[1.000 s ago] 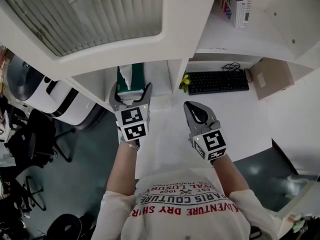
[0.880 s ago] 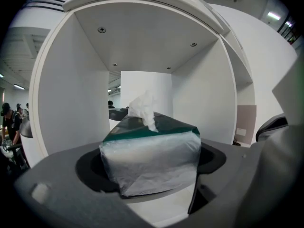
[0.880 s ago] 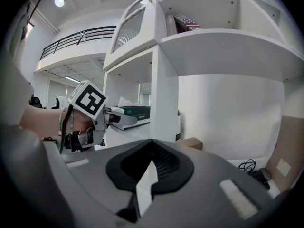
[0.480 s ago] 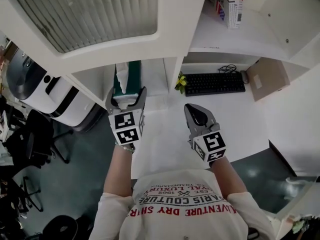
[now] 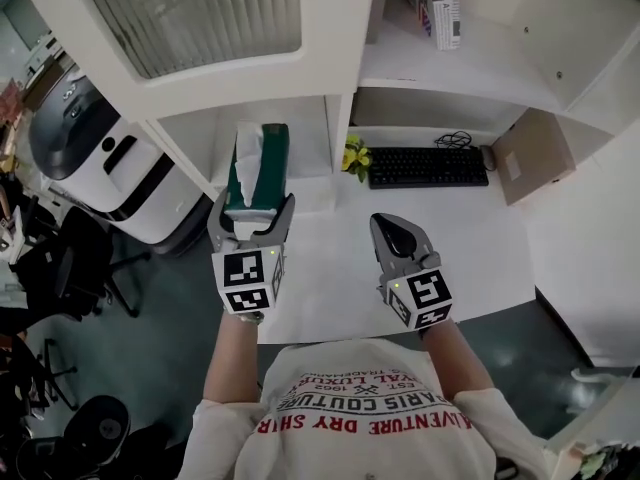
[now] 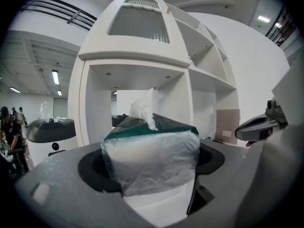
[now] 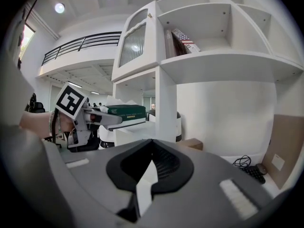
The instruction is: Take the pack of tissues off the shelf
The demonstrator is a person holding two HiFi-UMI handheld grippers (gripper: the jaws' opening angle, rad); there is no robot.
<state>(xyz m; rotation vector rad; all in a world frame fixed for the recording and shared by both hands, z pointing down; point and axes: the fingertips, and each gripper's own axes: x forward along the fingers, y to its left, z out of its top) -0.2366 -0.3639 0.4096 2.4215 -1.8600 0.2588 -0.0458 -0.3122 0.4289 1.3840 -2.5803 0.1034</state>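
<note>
The pack of tissues (image 5: 258, 163) is a clear plastic wrap with a dark green top and a white tissue sticking up. My left gripper (image 5: 252, 213) is shut on its near end and holds it level in front of the open shelf compartment (image 5: 195, 148); its jaws have just been closing on the pack. In the left gripper view the pack (image 6: 152, 156) fills the gap between the jaws. The right gripper view shows the pack (image 7: 124, 111) in the left gripper (image 7: 95, 120). My right gripper (image 5: 385, 226) hangs over the white desk (image 5: 330, 268), shut and empty.
A black keyboard (image 5: 428, 166) and a small yellow plant (image 5: 352, 156) lie at the back of the desk. Books (image 5: 440, 3) stand on the upper shelf. A brown board (image 5: 530, 153) leans at the right. A white-and-black machine (image 5: 110, 158) and office chairs (image 5: 70, 268) are at left.
My left gripper has drawn back toward me with the pack, which has come out of the shelf compartment. The right gripper has drifted back a little, still shut.
</note>
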